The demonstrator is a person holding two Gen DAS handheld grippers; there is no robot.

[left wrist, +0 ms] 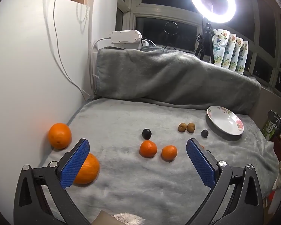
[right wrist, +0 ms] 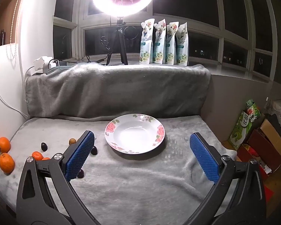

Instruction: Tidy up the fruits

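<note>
Both our grippers tilt downward over the grey blanket [right wrist: 140, 187], jaws wide apart and empty: left gripper [left wrist: 138, 150] above the oranges [left wrist: 148, 148], right gripper [right wrist: 142, 144] facing the plate [right wrist: 110, 129].

Both views sit low over the grey blanket [left wrist: 140, 183], angled down toward the far window. The left wrist view looks at the oranges [left wrist: 148, 148] on the left, the right at the plate [right wrist: 134, 133]. Both share plate, fruit and ring light [left wrist: 212, 0].
</note>
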